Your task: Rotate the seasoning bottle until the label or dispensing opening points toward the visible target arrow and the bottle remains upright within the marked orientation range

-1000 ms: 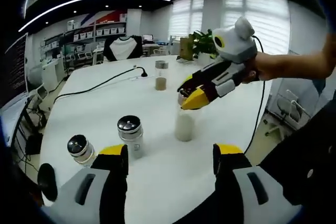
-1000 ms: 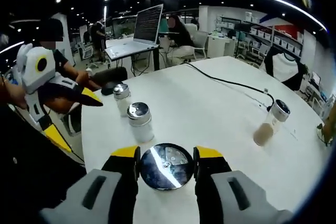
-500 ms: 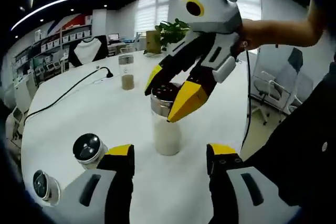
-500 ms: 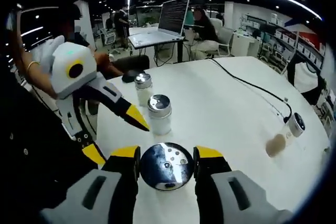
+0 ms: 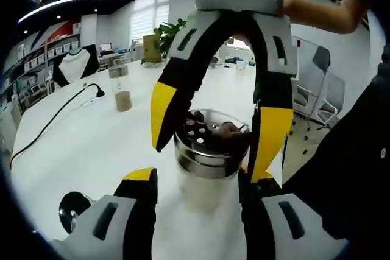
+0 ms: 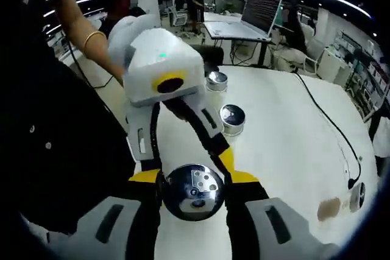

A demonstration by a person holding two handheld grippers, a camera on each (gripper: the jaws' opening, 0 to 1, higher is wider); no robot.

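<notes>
The seasoning bottle [image 5: 201,190] stands upright on the white table [image 5: 91,144]; it has a clear body with white contents and a perforated chrome lid [image 5: 210,141]. My right gripper [image 5: 213,145] comes down from above and is shut on that lid, which in the right gripper view sits between its own jaws as the lid [image 6: 192,192]. My left gripper [image 5: 198,178] is open, and its yellow-tipped jaws flank the bottle's body low down. From the right gripper view the left gripper [image 6: 187,161] reaches in from the upper left, one finger on each side of the bottle.
A jar with brown contents [image 5: 122,92] stands further back beside a black cable [image 5: 55,117]. A chrome-lidded shaker [image 5: 74,210] is at the lower left. Two more shakers [image 6: 231,118] [image 6: 216,81] stand behind the left gripper. A laptop [image 6: 256,13] is on a far desk.
The left gripper has closed in on the bottle, from well short of it to flanking its body. The right gripper stays shut on the lid and its view has tipped downward.
</notes>
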